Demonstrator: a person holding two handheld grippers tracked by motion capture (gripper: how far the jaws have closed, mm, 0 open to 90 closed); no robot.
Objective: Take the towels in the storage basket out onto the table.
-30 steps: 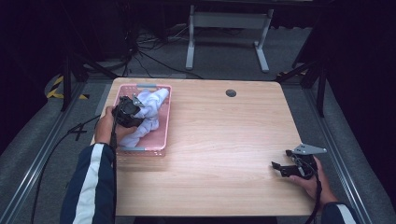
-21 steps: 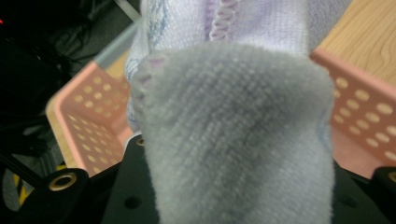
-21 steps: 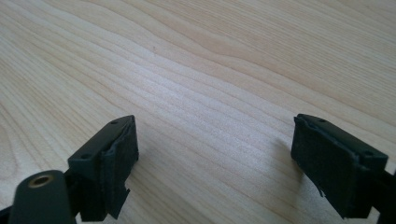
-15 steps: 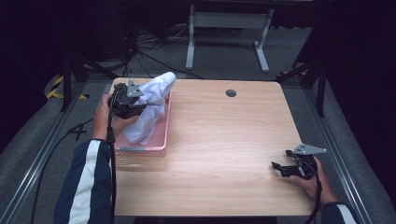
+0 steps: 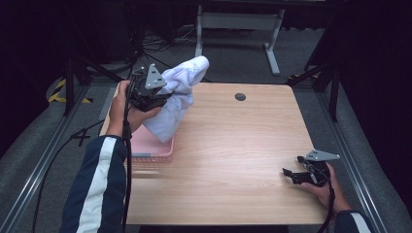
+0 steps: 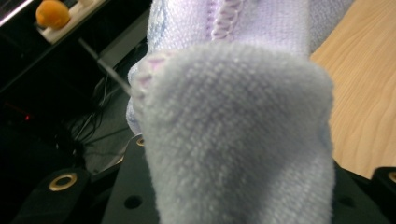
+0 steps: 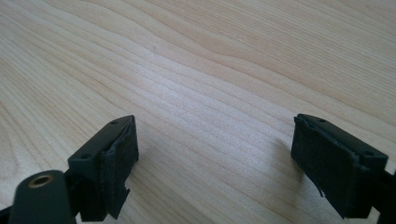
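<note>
The left gripper (image 5: 163,99) is clamped on a pale lilac towel (image 5: 177,97) and holds it lifted above the pink basket (image 5: 153,145), which sits at the left part of the wooden table (image 5: 233,160). The cloth hangs down from the jaws, and its lower end reaches to the basket's rim, so I judge the lift is meant to bring it free of the basket. In the left gripper view the terry fabric (image 6: 233,140) bulges between the black jaws, with a stitched hem above. The right gripper (image 5: 296,175) rests low over the table, well apart from the basket, on the table's right side; its jaws stand wide apart with nothing between them, probably waiting to take the cloth.
</note>
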